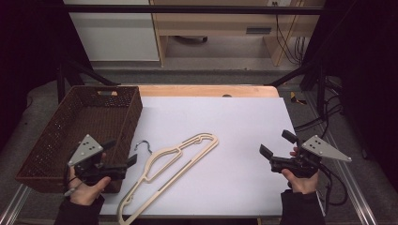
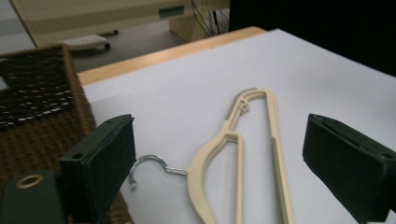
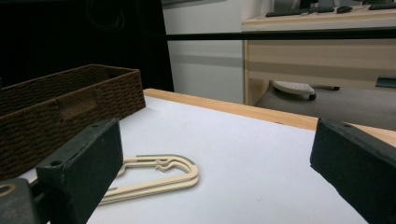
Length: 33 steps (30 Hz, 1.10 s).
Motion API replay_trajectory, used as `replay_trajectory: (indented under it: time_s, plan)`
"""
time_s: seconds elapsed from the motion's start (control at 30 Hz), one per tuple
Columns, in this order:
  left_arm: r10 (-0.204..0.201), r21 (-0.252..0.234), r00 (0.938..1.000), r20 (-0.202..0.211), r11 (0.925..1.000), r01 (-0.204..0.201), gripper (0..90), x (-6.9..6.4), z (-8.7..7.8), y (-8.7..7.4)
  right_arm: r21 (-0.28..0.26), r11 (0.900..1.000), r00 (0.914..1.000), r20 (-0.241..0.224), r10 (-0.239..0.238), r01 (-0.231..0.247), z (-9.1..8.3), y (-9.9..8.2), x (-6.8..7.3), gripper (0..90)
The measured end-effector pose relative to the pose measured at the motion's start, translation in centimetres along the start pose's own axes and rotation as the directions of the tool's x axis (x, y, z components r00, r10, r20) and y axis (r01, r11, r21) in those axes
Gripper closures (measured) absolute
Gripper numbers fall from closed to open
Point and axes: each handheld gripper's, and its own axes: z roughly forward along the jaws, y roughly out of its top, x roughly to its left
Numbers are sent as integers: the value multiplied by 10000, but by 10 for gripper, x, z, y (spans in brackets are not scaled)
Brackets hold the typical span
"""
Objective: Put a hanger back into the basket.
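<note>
A cream plastic hanger with a metal hook lies flat and slantwise on the white sheet, left of centre. My left gripper hovers at the front left beside the hook, jaws open and empty. In the left gripper view the hanger and its hook lie just ahead of that gripper. My right gripper is held at the front right, open and empty, well apart from the hanger. In the right gripper view the hanger's far end lies ahead of the gripper.
A brown wicker basket stands at the table's left edge, close to my left hand; its wall faces the right gripper. The wooden table edge runs along the back. Cables hang off the right side.
</note>
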Motion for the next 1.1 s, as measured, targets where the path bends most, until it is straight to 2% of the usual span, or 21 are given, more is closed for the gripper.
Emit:
replay_trajectory:
  time_s: [0.13, 0.2, 0.23, 0.27, 0.33, 0.43, 0.47, 0.57, 0.6, 0.67, 0.7, 0.73, 0.83, 0.93, 1.0, 1.07, 1.1]
  plan:
    - [339, 653, 9993, 170, 9973, -349, 130, -12, 11, -4, 199, 9998, 9998, -196, -93, 97, 4, -1, 5, 28]
    - [320, 884, 9990, 314, 9955, -347, 156, -15, 14, -7, 248, 9996, 9995, -308, -102, 109, 5, -1, 7, 29]
    - [379, 1184, 9985, 403, 9921, -424, 171, -19, 16, -12, 282, 9995, 9995, -310, -106, 114, 7, -2, 8, 29]
    - [379, 1184, 9985, 403, 9921, -424, 180, -19, 16, -12, 282, 9995, 9995, -310, -106, 114, 7, -2, 8, 29]
    - [539, 1344, 9974, 489, 9891, -600, 188, -24, 17, -18, 300, 9995, 9992, -386, -121, 132, 9, -2, 10, 30]
    - [566, 1622, 9959, 700, 9845, -673, 234, -31, 18, -32, 380, 9991, 9988, -458, -151, 168, 12, -4, 12, 30]
    - [627, 1796, 9953, 739, 9809, -751, 244, -33, 18, -38, 457, 9988, 9986, -507, -134, 157, 13, -4, 13, 30]
    - [783, 2249, 9953, 575, 9703, -893, 279, -36, 17, -56, 559, 9982, 9981, -589, -165, 198, 18, -6, 16, 30]
    - [907, 2438, 9947, 492, 9647, -1000, 286, -37, 17, -63, 577, 9981, 9981, -590, -188, 222, 19, -6, 16, 30]
    - [974, 2585, 9946, 352, 9605, -1031, 307, -38, 18, -68, 689, 9974, 9976, -672, -163, 209, 21, -8, 17, 30]
    - [904, 2577, 9954, 322, 9615, -957, 316, -39, 19, -70, 734, 9970, 9977, -651, -186, 233, 23, -8, 17, 30]
    - [876, 2660, 9955, 356, 9594, -939, 328, -38, 19, -71, 781, 9966, 9974, -689, -207, 261, 23, -9, 18, 30]
    - [676, 2818, 9977, 98, 9571, -676, 376, -37, 23, -73, 893, 9955, 9972, -709, -248, 311, 25, -10, 18, 30]
    - [774, 3355, 9963, -373, 9401, -605, 446, -36, 28, -78, 865, 9959, 9970, -739, -212, 276, 26, -10, 18, 30]
    - [642, 3496, 9971, -420, 9358, -456, 481, -35, 32, -81, 855, 9960, 9966, -810, -171, 241, 26, -10, 19, 30]
    - [515, 3742, 9978, -411, 9268, -324, 503, -33, 35, -83, 816, 9965, 9960, -889, -124, 197, 26, -10, 19, 30]
    - [434, 3751, 9981, -444, 9267, -236, 524, -33, 36, -85, 835, 9963, 9954, -949, -109, 189, 26, -10, 19, 30]
